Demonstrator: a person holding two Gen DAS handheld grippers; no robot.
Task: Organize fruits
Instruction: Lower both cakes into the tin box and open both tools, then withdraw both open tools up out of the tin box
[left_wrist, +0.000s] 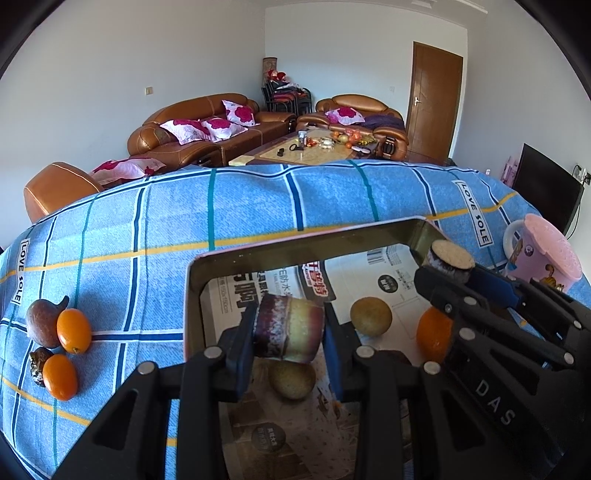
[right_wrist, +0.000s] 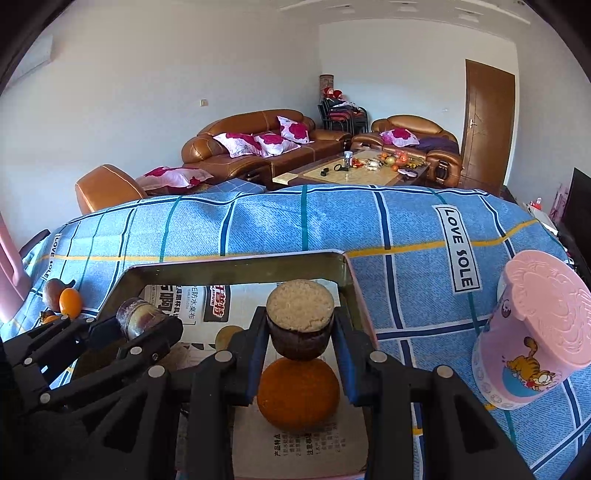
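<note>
While both grippers hang over the metal tray (left_wrist: 192, 280), each has its fingers clamped on a short piece of sugarcane. The left gripper (left_wrist: 288, 332) holds a purple-and-yellow piece (left_wrist: 286, 328) lying sideways between its blue pads, above a round brownish fruit (left_wrist: 291, 374) on the printed paper (left_wrist: 369, 269) lining the tray. A second brownish fruit (left_wrist: 370, 316) sits further right in the tray.

The right gripper (right_wrist: 300, 338) grips a dark piece (right_wrist: 300, 317) upright, its pale cut end facing up, directly above an orange (right_wrist: 298, 393) resting in the tray near the right wall.

Outside the tray, on the blue checked cloth (left_wrist: 221, 206) to the left, lie two small oranges (left_wrist: 74, 330) (left_wrist: 60, 376), each touching a dark brown fruit (left_wrist: 42, 323). A pink cartoon cup (right_wrist: 532, 328) stands on the cloth right of the tray.
</note>
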